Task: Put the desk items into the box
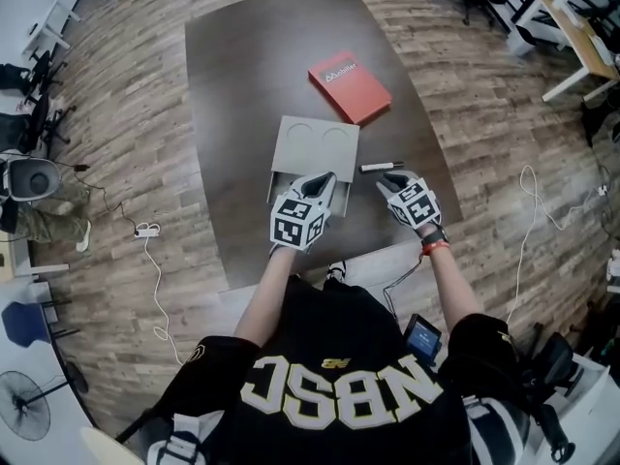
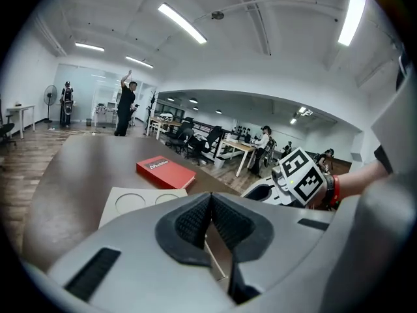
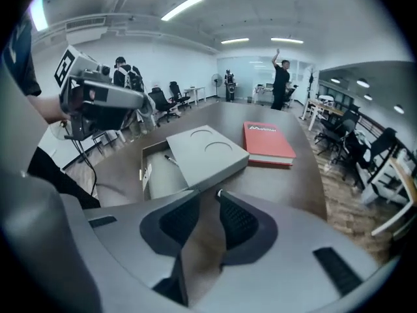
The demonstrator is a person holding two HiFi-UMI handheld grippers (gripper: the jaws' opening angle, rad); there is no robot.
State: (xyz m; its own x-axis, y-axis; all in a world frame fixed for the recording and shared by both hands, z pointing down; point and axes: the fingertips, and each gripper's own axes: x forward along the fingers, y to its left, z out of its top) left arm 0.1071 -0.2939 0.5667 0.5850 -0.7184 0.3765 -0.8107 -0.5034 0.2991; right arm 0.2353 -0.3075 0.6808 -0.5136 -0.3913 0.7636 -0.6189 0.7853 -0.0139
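Grey box [image 3: 158,178], flat lid [image 1: 315,146] w/ two round dents, prob. cardboard.

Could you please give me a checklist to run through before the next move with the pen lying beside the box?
1. Box open: ok. Its lid is shifted aside and the near compartment is exposed.
2. Right gripper ready: ok. Its jaws are apart with nothing between them.
3. Left gripper free: ok. Its jaws are together and it holds nothing.
4. Pen packed: not ok. It lies on the table to the right of the box, just ahead of the right gripper.
5. Red book packed: not ok. It lies on the table beyond the box.
6. Red book fits in the box: cannot tell.
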